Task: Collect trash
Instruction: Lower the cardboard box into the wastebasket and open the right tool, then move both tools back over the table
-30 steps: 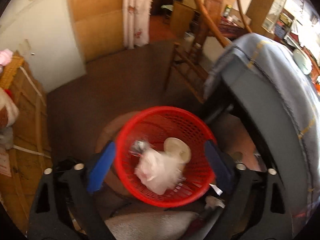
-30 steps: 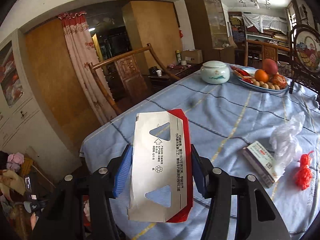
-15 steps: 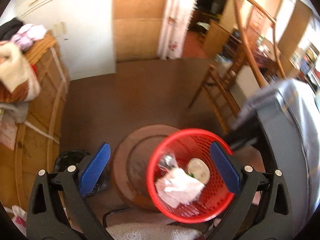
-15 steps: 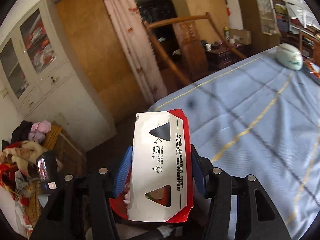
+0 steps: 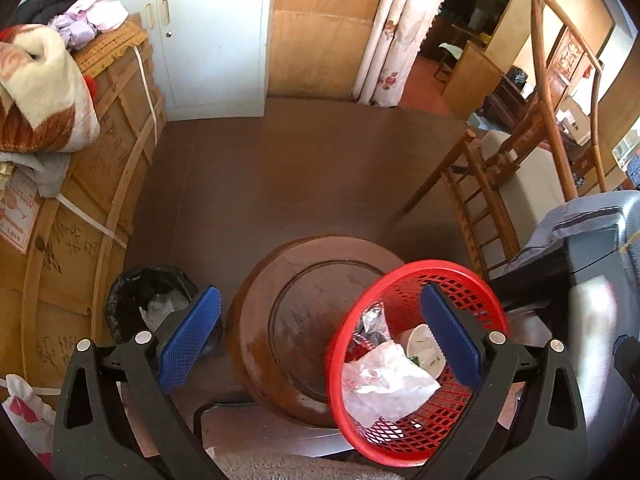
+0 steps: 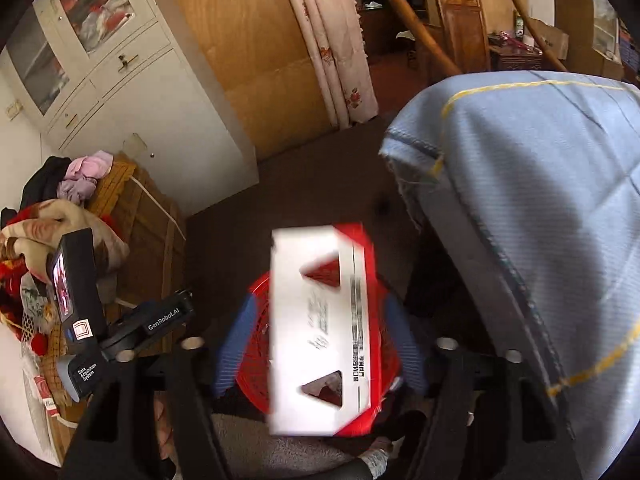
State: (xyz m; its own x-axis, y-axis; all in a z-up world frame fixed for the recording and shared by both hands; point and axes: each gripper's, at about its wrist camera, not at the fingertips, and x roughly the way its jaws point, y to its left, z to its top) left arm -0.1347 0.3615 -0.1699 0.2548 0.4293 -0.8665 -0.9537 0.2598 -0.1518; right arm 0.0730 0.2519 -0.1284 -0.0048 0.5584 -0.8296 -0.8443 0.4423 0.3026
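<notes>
A red mesh basket [image 5: 400, 270] stands by a round wooden stool and holds crumpled white wrapping [image 5: 384, 376], a white lid [image 5: 424, 344] and a foil scrap [image 5: 372, 320]. My left gripper [image 5: 318, 292] hangs open above the stool, its right finger in front of the basket and nothing between the pads. In the right wrist view, a white and red carton [image 6: 316, 320] is blurred, directly above the basket [image 6: 256, 320]. My right gripper [image 6: 320, 304] has its jaws opening. The carton sits between the blue pads with small gaps on both sides.
A round wooden stool [image 5: 312, 312] is left of the basket, and a black-bagged bin [image 5: 148, 296] stands further left. A wooden crate [image 5: 104, 148] piled with blankets lines the left. A wooden chair [image 5: 500, 184] and the blue-clothed table [image 6: 540, 200] close off the right.
The right gripper swung off the table and down over the red basket. Its pads have spread and the carton has come loose. The left gripper drifted left, so the basket now sits at its right.
</notes>
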